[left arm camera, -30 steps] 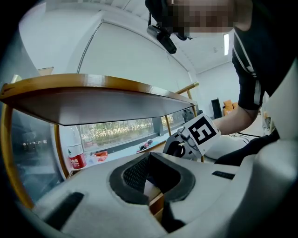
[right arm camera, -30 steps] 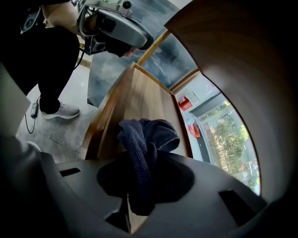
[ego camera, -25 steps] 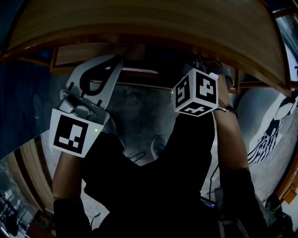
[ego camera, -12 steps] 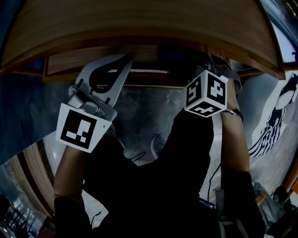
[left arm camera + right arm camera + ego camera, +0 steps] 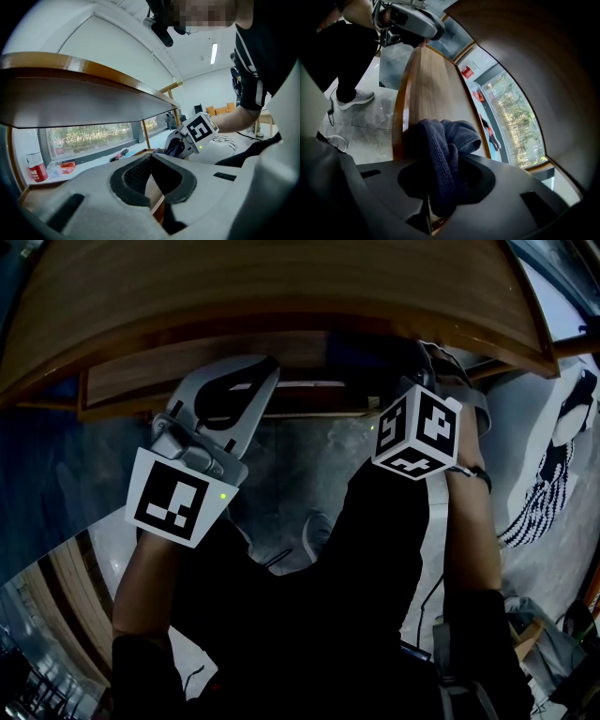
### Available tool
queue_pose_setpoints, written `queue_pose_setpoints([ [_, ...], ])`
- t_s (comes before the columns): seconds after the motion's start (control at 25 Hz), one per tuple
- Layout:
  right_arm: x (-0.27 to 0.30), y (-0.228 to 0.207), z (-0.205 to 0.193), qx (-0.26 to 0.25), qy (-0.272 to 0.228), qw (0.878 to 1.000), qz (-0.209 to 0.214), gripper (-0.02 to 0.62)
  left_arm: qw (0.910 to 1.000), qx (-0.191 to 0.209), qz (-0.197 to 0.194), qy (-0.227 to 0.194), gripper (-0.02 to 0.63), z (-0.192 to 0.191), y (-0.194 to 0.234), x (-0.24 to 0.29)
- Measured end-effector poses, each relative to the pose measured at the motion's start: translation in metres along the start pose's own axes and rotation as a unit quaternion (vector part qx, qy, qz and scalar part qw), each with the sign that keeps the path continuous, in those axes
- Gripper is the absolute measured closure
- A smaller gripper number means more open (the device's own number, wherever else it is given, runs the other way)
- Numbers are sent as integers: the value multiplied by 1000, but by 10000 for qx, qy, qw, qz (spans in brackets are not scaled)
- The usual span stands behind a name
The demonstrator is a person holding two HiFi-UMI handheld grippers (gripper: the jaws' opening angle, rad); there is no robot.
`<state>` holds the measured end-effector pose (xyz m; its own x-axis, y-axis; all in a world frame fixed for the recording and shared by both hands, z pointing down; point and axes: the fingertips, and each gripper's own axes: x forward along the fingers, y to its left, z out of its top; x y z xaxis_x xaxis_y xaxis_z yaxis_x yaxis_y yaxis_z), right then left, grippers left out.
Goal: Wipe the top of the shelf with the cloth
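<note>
The wooden shelf's top board (image 5: 281, 287) arches across the top of the head view, with a lower board (image 5: 187, 367) under it. A dark blue cloth (image 5: 454, 133) is bunched in my right gripper (image 5: 443, 164), which is shut on it, just above the lower board (image 5: 426, 89) and beneath the top board's underside (image 5: 525, 56). The right gripper's marker cube (image 5: 419, 432) shows in the head view, but its jaws are hidden under the shelf. At the lower board's front edge my left gripper (image 5: 261, 369) has its jaws together, with nothing between them. From there I see the cloth (image 5: 174, 147) in the right gripper (image 5: 192, 136).
A grey stone floor (image 5: 300, 460) and the person's shoes (image 5: 319, 531) lie below the shelf. A white patterned object (image 5: 548, 493) is on the right. Behind the shelf a red can (image 5: 36, 168) stands on a window ledge.
Both grippers have shifted slightly to the right along the shelf's front. The right one still holds the cloth, and the left jaws stay together.
</note>
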<state>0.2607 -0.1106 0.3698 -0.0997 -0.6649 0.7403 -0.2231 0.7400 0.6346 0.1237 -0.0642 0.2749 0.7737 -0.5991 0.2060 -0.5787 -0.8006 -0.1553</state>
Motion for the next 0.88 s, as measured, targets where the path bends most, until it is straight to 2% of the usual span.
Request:
queue_pose_setpoints([
  [0.24, 0, -1, -11, 40, 120, 9999, -27, 509, 10000, -37, -67, 2, 586, -3, -2, 5],
  [0.56, -8, -8, -24, -59, 400, 9987, -296, 509, 9999, -57, -89, -5, 586, -7, 3, 8],
  [0.88, -19, -17, -25, 273, 294, 9977, -553, 509, 9999, -96, -96, 28, 586, -16, 10, 7],
])
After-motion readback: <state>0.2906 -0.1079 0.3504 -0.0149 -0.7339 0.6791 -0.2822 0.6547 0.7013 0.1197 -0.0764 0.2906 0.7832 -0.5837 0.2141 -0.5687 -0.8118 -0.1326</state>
